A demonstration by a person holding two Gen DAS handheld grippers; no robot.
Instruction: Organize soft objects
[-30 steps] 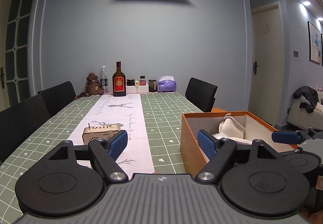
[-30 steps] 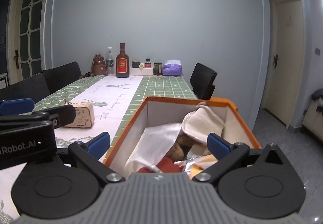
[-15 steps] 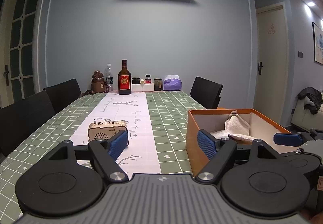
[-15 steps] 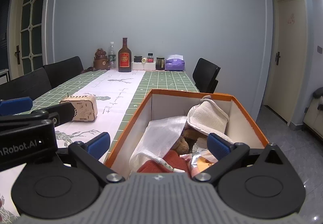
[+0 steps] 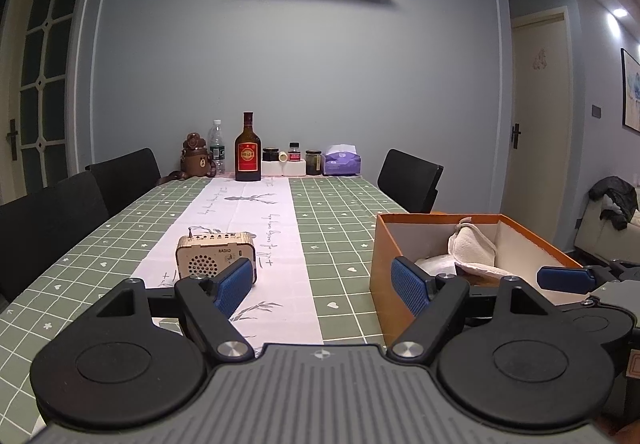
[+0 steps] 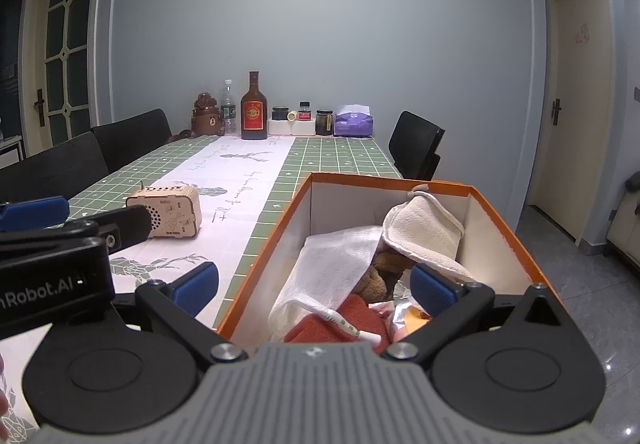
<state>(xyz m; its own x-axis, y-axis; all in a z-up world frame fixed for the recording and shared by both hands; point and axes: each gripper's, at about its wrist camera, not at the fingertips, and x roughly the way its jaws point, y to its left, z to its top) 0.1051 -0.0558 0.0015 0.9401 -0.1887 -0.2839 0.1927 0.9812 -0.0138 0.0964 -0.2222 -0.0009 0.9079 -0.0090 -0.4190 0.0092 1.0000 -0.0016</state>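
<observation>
An orange box (image 6: 502, 216) stands at the table's right near corner; it also shows in the left wrist view (image 5: 383, 264). Inside lie a cream cloth (image 6: 424, 228), a white mesh cloth (image 6: 332, 264), a brown plush toy (image 6: 380, 276) and a red cloth (image 6: 352, 324). My right gripper (image 6: 314, 282) is open and empty, above the box's near end. My left gripper (image 5: 322, 284) is open and empty, above the table left of the box. The cream cloth (image 5: 474, 250) shows in the left wrist view.
A wooden radio (image 5: 216, 256) sits on the white runner (image 5: 248, 212). Bottles (image 5: 248, 154), jars, a bear flask (image 5: 195, 160) and a purple tissue pack (image 5: 342, 162) line the far edge. Black chairs (image 5: 410, 178) stand on both sides.
Both grippers have risen and tilted down a little, so more of the table and the box's inside shows. Both stay open and empty.
</observation>
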